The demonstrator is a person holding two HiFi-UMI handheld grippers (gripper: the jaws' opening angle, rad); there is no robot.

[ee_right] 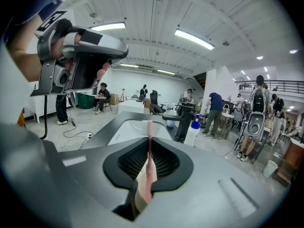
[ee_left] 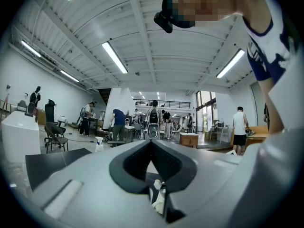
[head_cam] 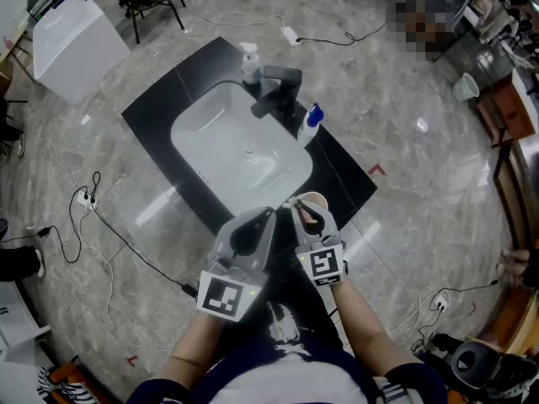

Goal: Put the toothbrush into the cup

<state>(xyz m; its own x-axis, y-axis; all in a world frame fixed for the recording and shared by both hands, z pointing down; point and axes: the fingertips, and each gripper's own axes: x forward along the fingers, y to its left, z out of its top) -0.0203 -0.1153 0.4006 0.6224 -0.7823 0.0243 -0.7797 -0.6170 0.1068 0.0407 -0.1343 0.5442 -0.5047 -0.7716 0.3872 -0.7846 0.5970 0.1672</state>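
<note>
A pink toothbrush (ee_right: 149,161) stands upright between the jaws of my right gripper (ee_right: 149,148), which is shut on it. In the head view this right gripper (head_cam: 300,210) hovers at the near right corner of the black counter, just beside and over a pale cup (head_cam: 315,200) whose rim shows partly behind the fingers. My left gripper (head_cam: 268,215) sits close beside it on the left, jaws shut with nothing held. In the left gripper view the closed left gripper (ee_left: 152,142) points out over the counter toward the room.
A white sink basin (head_cam: 240,154) fills the black counter (head_cam: 160,108). Behind it stand a dark faucet (head_cam: 278,91), a soap dispenser (head_cam: 250,61) and a blue-capped bottle (head_cam: 310,124). Cables (head_cam: 101,225) lie on the marble floor. A white box (head_cam: 72,40) stands far left.
</note>
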